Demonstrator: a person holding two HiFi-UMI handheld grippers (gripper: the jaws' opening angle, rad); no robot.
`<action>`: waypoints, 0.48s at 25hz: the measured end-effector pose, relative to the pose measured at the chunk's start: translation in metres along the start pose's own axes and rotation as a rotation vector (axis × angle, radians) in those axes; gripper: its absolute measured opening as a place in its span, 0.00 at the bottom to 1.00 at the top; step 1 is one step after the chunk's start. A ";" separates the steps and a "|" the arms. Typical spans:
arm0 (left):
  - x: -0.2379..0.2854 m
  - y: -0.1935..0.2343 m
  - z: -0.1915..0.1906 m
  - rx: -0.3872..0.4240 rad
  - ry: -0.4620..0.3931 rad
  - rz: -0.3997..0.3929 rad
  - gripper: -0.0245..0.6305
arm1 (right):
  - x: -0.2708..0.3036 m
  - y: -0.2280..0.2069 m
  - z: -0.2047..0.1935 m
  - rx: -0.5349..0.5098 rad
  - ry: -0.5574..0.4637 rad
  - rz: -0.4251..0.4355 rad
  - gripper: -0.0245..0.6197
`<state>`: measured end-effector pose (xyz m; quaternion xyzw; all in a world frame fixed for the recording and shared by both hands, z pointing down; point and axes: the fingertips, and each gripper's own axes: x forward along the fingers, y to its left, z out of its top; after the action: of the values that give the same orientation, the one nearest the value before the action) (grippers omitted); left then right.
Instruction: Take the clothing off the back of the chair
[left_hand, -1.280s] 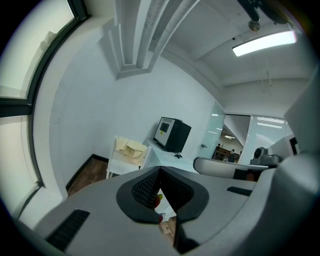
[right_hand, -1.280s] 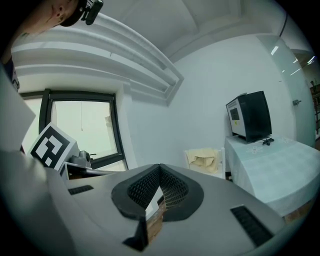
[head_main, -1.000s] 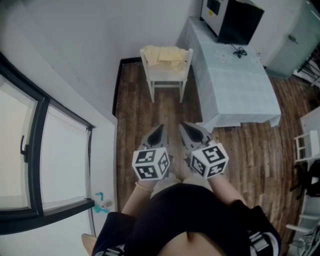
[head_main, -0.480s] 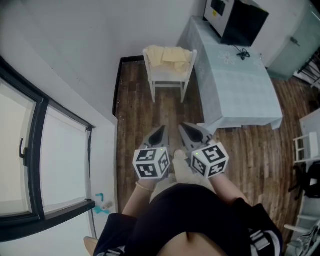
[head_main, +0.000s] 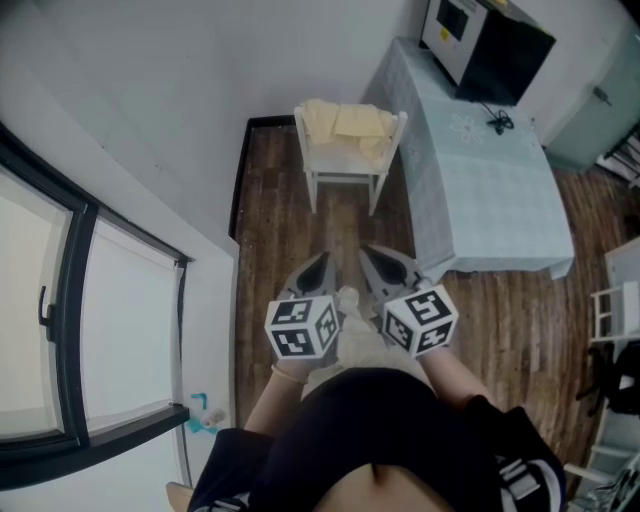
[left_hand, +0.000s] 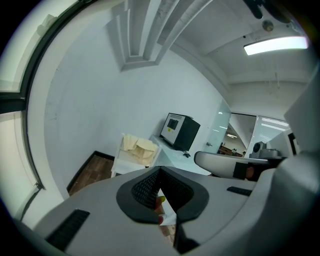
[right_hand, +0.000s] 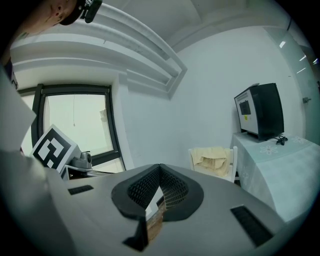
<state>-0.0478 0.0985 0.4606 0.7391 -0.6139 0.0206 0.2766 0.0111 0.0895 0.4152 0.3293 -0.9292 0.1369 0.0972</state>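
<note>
A pale yellow garment (head_main: 348, 124) hangs over the back of a white chair (head_main: 345, 175) against the far wall, also seen as the garment (left_hand: 138, 145) in the left gripper view and the garment (right_hand: 212, 156) in the right gripper view. My left gripper (head_main: 318, 264) and right gripper (head_main: 372, 257) are held side by side in front of my body, well short of the chair. Both are shut with nothing between the jaws. Both point toward the chair across bare wooden floor.
A table under a pale cloth (head_main: 490, 190) stands right of the chair, with a black-and-white appliance (head_main: 484, 38) on its far end. A window (head_main: 60, 310) and white wall run along the left. White shelving (head_main: 618, 300) sits at the right edge.
The chair and table have shifted slightly right and down in the head view as I move forward toward them. Both grippers stay shut and side by side.
</note>
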 end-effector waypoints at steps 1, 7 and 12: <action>0.005 0.004 0.004 0.000 -0.003 0.005 0.03 | 0.006 -0.004 0.003 -0.001 -0.003 0.002 0.05; 0.038 0.025 0.034 -0.004 -0.019 0.030 0.03 | 0.043 -0.026 0.024 -0.007 -0.010 0.013 0.05; 0.067 0.035 0.056 -0.003 -0.026 0.047 0.03 | 0.069 -0.050 0.042 -0.010 -0.020 0.012 0.05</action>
<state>-0.0811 0.0107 0.4514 0.7243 -0.6346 0.0166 0.2689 -0.0136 -0.0011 0.4039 0.3247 -0.9327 0.1293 0.0887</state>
